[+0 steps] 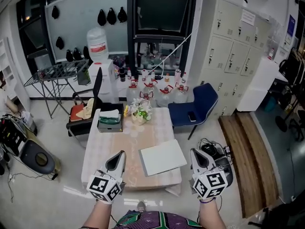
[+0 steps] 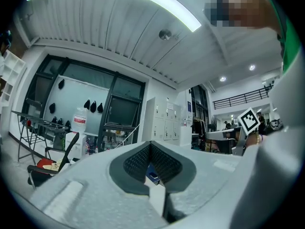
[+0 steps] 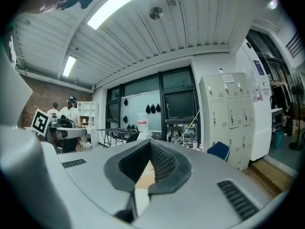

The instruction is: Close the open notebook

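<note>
A notebook [image 1: 163,157] with a pale grey cover lies flat on the near right part of the low table [image 1: 131,142], which has a patterned cloth. It looks like one closed slab. My left gripper [image 1: 121,153] hovers over the table's near left edge, left of the notebook and apart from it. My right gripper [image 1: 193,151] hangs just off the table's right edge, beside the notebook's right corner. Both point level, away from me. In the left gripper view the left gripper [image 2: 150,144] is shut with nothing between its tips. In the right gripper view the right gripper [image 3: 150,142] is likewise shut and empty.
A green box [image 1: 110,120] and a small flower bunch [image 1: 139,112] stand at the table's far end. A black chair with a red cushion [image 1: 82,112] sits far left, a blue chair [image 1: 195,106] far right. Water bottles [image 1: 152,92] and lockers [image 1: 233,42] stand behind. A dark bag [image 1: 219,157] lies right of the table.
</note>
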A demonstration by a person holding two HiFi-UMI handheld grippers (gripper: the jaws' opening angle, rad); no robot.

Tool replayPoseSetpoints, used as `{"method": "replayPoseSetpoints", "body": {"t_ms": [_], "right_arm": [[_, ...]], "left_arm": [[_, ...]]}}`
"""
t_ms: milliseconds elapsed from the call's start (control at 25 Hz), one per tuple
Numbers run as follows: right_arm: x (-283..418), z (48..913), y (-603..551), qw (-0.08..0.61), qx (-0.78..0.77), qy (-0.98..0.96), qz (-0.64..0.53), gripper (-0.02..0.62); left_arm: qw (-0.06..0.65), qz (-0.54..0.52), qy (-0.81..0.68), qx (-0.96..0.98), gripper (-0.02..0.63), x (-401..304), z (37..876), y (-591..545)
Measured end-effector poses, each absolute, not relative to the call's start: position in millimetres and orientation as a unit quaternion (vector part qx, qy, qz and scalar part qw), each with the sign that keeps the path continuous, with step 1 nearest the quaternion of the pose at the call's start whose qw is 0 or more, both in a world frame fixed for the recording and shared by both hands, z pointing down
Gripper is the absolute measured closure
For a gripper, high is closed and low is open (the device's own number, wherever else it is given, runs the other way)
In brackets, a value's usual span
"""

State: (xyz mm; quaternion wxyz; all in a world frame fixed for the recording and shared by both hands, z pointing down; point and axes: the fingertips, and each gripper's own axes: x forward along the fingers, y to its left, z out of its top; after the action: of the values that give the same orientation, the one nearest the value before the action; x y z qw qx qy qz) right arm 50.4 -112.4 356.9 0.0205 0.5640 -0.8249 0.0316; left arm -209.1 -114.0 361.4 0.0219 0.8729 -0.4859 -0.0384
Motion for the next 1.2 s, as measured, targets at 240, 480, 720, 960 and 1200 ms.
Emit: {"method": "replayPoseSetpoints", "body": {"t_ms": [240,480,720,960,1200], "right_arm": [[31.9,353.6,-151.5,0.022,0.572,-0.819,0.037,0.592],[13.3,356.0,-179.4,0.023,0.582,-0.812,0.033,0.592],[10.1,361.3,-192.0,0.026,0.594,-0.803,0.034,0.592],[24.0,366.3,-206.0,0.026,0.601,-0.798,0.033,0.592],[32.6,353.5,-233.8,0.013,0.573,-0.819,0.018,0.592]], "left_arm": [[0.026,-0.037,-0.472,0.881,0.591,-224.3,359.6,-156.5],[0.032,-0.038,-0.461,0.886,0.591,-241.6,368.5,-189.9],[0.037,-0.038,-0.453,0.89,0.591,-250.8,373.7,-215.6],[0.043,-0.047,-0.449,0.891,0.591,-242.5,378.4,-225.7],[0.033,-0.054,-0.467,0.882,0.591,-225.2,364.2,-230.6]]}}
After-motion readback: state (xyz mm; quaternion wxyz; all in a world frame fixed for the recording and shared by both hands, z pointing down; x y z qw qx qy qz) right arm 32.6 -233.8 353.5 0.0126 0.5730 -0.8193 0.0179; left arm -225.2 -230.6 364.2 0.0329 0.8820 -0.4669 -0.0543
